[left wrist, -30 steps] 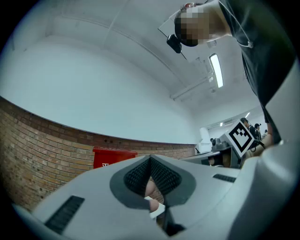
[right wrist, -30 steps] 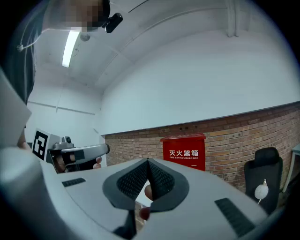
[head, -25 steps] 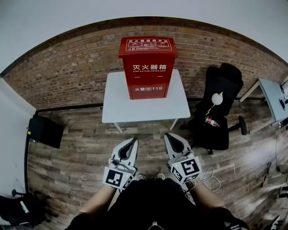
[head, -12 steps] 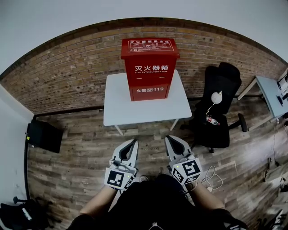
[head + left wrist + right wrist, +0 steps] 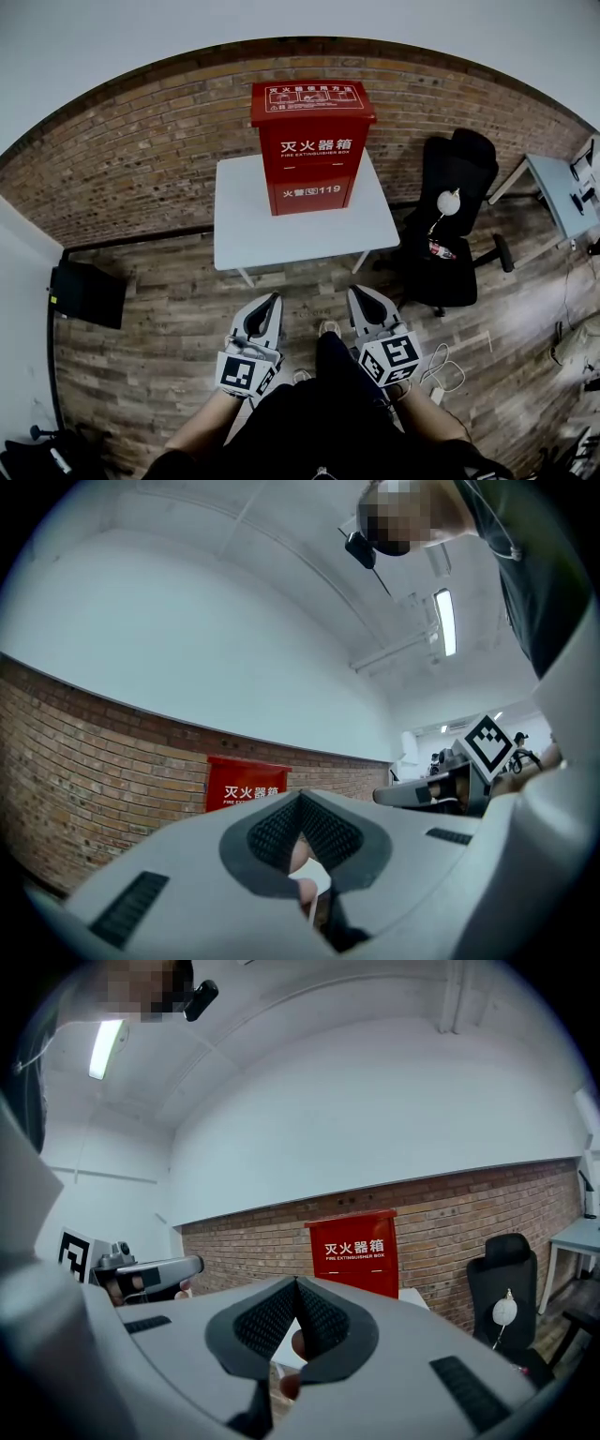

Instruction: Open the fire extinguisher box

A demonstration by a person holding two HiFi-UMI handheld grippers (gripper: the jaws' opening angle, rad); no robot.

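Observation:
A red fire extinguisher box (image 5: 311, 141) with white lettering stands upright, lid down, on a small white table (image 5: 244, 225) against a brick wall. It also shows ahead in the left gripper view (image 5: 246, 785) and the right gripper view (image 5: 354, 1251). My left gripper (image 5: 274, 298) and right gripper (image 5: 354, 291) are held side by side over the wooden floor, short of the table's front edge and well apart from the box. Both point level toward it. In each gripper view the jaws meet at their tips, left (image 5: 300, 794) and right (image 5: 296, 1281), with nothing between them.
A black office chair (image 5: 455, 225) with a white lamp and a bottle on it stands right of the table. A grey desk (image 5: 562, 192) is at far right. A black case (image 5: 86, 292) lies on the floor at left. Cables (image 5: 441, 370) lie near my right side.
The person has stepped toward the table, one foot now showing between the grippers. Both grippers have moved a little forward with them, still shut. The box has not moved.

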